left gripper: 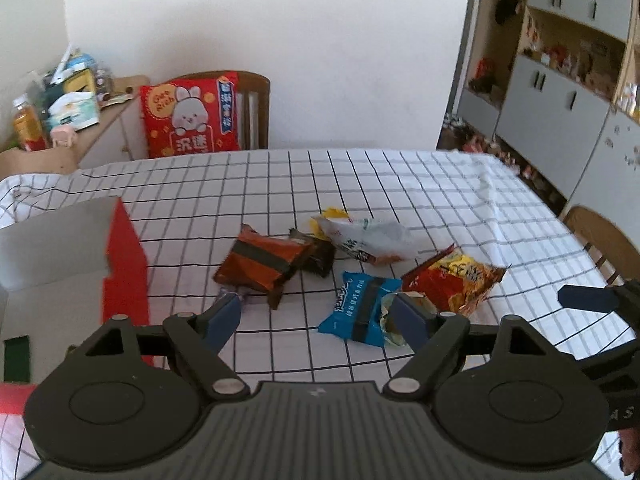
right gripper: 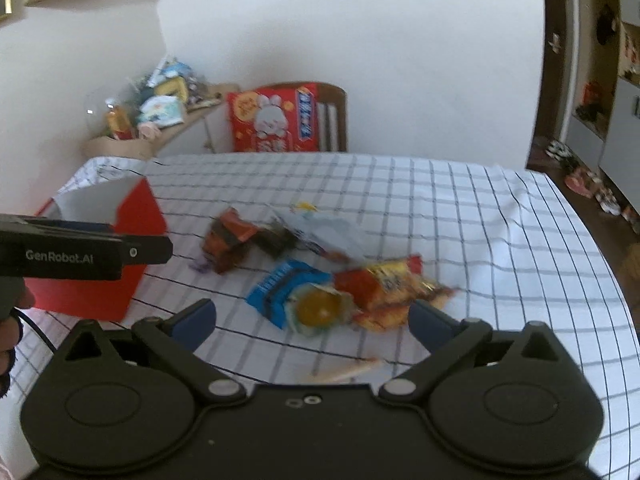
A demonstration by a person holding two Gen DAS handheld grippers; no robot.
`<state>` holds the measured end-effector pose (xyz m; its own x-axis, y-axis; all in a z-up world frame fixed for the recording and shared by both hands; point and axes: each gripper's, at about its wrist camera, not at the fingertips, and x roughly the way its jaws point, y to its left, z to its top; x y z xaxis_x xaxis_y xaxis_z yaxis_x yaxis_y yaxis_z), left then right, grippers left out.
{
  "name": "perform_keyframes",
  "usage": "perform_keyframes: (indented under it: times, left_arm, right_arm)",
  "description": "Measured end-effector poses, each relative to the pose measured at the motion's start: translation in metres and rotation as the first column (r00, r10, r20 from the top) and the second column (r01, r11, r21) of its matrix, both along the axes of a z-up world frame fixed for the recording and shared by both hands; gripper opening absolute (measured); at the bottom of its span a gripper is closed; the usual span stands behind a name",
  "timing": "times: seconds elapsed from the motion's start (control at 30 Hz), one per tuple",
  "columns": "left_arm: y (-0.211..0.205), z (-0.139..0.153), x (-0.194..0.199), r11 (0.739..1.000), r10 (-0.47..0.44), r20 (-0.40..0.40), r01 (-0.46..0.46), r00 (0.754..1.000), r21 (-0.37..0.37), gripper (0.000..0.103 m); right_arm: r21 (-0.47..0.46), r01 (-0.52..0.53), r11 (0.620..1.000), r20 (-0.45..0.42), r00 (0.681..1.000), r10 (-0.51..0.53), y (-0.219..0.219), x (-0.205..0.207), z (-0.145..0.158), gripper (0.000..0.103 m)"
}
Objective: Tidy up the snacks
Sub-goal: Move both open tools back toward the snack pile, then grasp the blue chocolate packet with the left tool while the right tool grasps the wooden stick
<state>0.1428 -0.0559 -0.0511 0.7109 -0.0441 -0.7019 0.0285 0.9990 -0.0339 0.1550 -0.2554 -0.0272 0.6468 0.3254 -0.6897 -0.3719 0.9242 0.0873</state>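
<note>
Six or so snack packets lie loose mid-table on the white black-gridded tablecloth (left gripper: 400,184): an orange-brown foil packet (left gripper: 260,262), a white crinkled bag (left gripper: 368,238), a blue flat packet (left gripper: 360,308), a red-and-yellow crisp bag (left gripper: 456,276), and a round yellow sweet in clear wrap (right gripper: 318,308). The red open cardboard box (right gripper: 132,216) at the left seems empty, though its inside is mostly hidden, so sorting looks barely begun. The left gripper (left gripper: 320,316) and right gripper (right gripper: 312,320) both hover spread wide, holding nothing.
</note>
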Motion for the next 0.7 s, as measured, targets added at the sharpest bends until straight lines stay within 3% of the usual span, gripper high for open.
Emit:
perform_keyframes:
  times: [0.2,0.43,0.7]
  left_arm:
    - [-0.012,-0.028,0.037,0.999,-0.012,-0.089,0.016,0.996,0.038,0.083]
    - [-0.022,-0.059,0.074,0.995,-0.026,-0.186,0.044,0.982,0.093,0.083]
    - [-0.030,-0.079,0.101,0.994,-0.049,-0.238,0.072,0.970,0.087,0.083]
  right_arm:
    - [-0.026,0.034,0.999,-0.062,0.997,-0.035,-0.009,0.014,-0.030,0.101]
    - [-0.040,0.056,0.998,-0.123,0.991,-0.060,-0.009,0.022,-0.055,0.090]
    - [0.002,0.113,0.994,-0.233,0.966,-0.110,-0.009,0.035,-0.075,0.079]
